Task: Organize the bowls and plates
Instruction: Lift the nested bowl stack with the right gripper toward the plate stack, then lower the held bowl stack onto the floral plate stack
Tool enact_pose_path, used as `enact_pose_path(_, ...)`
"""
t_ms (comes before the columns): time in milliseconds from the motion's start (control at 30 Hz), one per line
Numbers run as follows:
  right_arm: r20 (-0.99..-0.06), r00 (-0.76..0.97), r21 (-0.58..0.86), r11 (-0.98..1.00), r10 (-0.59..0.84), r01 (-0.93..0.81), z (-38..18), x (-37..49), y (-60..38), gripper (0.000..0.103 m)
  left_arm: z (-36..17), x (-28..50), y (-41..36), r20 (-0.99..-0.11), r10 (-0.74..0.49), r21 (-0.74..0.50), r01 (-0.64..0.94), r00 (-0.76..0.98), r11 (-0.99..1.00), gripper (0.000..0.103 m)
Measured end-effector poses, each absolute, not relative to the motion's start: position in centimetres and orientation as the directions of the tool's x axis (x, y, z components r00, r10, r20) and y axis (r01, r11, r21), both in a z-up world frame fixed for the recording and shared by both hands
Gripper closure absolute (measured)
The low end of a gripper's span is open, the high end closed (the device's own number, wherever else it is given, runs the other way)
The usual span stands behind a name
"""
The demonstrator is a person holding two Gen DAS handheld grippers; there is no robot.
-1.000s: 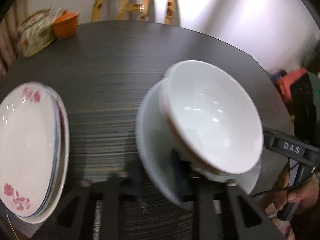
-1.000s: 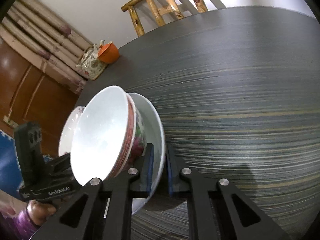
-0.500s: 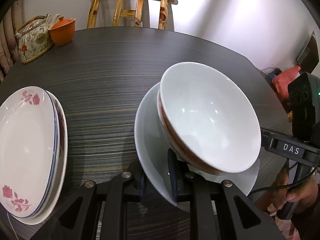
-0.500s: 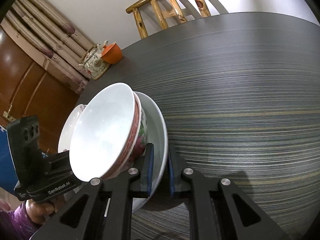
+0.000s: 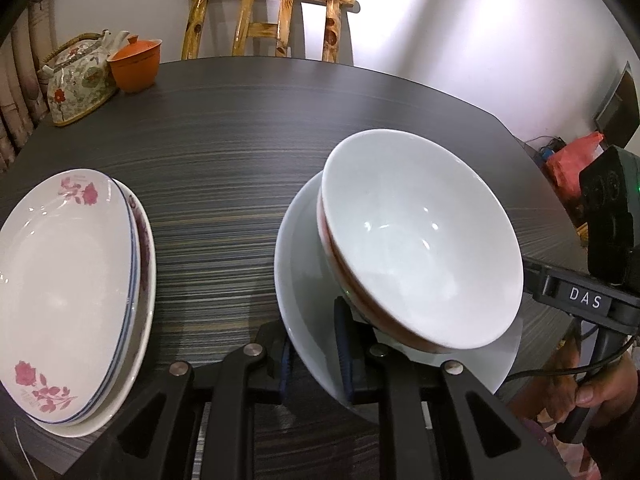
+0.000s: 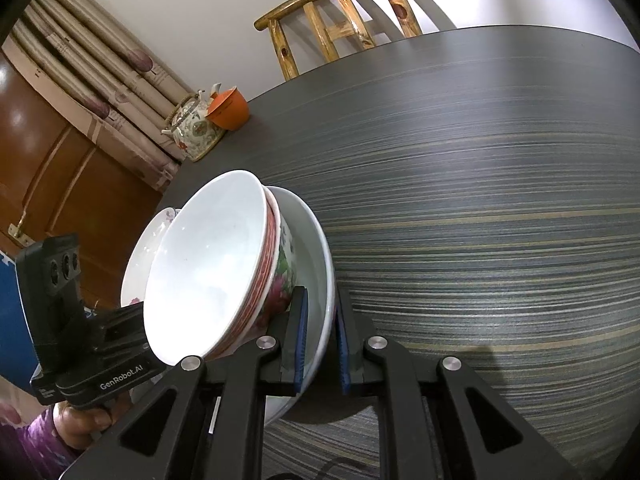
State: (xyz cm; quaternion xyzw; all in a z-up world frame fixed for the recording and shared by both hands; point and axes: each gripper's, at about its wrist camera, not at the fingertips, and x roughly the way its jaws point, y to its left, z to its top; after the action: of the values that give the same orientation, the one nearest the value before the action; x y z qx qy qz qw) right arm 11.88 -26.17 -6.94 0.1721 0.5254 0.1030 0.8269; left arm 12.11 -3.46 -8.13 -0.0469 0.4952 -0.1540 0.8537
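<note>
White plate [image 5: 308,280], carrying 2 nested bowls [image 5: 420,240], hangs tilted above the worktop [image 5: 240,140], right of the stacked plates [image 5: 68,280]. Left tool [image 5: 316,352] and right tool [image 6: 320,336] each clench its rim. Risk: further tilt slides the bowls off.

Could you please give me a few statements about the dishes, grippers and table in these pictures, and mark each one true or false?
1. Both grippers clamp the rim of the same white plate. True: the left gripper and right gripper pinch opposite edges.
2. The plate carries a single bowl. False: two nested bowls sit on it.
3. The flowered plates are stacked on the table. True.
4. The orange cup stands on the wooden chair. False: it stands on the table beside the teapot.
5. The outer bowl is plain white outside. False: it shows a floral pattern.
</note>
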Motion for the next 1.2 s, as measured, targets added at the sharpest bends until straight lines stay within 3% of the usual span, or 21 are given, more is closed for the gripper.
enact_pose_path(467, -0.828, 0.432, 0.383, 0.923, 0.359, -0.033, -5.2, 12.4, -24.1, 0.09, -5.1, 11.5, -1.1, -0.811, -0.281, -0.234, 0.156, 0.513, 0.96, 0.087)
enact_pose_path(1200, -0.815, 0.366, 0.42, 0.893, 0.45, -0.163, -3.7, 16.2, -13.5, 0.09, 0.3, 10.1, 10.6, -0.779, -0.148, -0.196, -0.012, 0.609, 0.981, 0.087)
